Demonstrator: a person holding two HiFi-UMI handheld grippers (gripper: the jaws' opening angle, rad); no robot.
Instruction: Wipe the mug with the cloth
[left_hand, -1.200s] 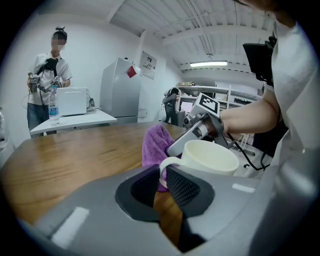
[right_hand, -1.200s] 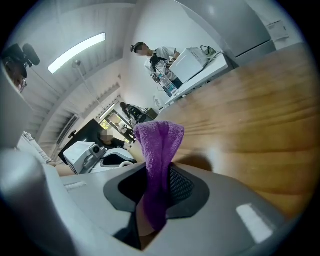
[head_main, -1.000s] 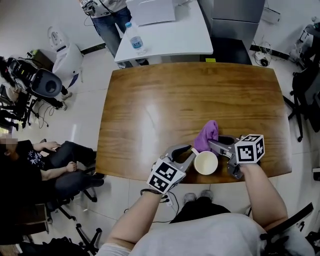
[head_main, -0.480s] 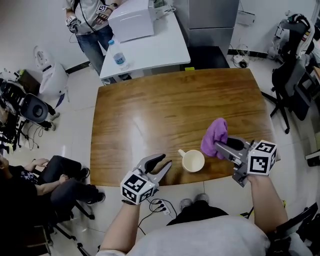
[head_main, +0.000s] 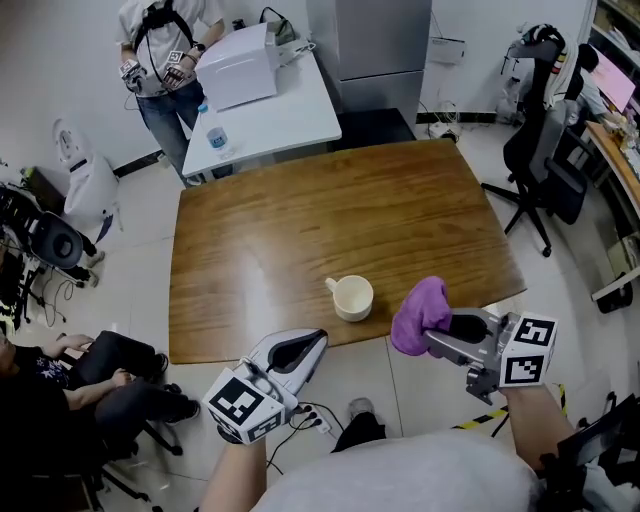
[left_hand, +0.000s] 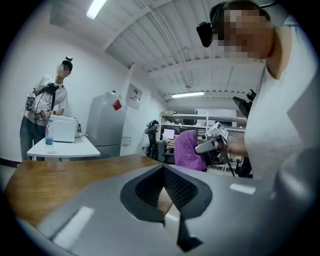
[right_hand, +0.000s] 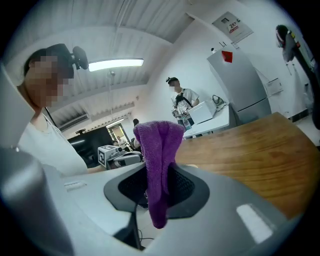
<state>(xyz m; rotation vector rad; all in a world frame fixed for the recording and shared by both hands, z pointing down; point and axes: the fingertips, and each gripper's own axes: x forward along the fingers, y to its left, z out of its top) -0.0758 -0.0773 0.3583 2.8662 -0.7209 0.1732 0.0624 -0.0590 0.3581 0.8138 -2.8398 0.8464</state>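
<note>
Mug (head_main: 352, 297) stood near the front edge of the wooden surface (head_main: 290, 225), apart from both tools: left tool (head_main: 319, 339), jaws just closed empty; right tool (head_main: 430, 340) clamped on the purple cloth (head_main: 420, 308), beyond that edge.

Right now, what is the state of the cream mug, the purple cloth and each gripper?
Cream ceramic mug: upright on the brown wooden table, free of both grippers.
Purple terry cloth: bunched, clamped in the right gripper, off the table.
Right gripper: shut on the cloth.
Left gripper: jaws just closed, nothing between them.
</note>
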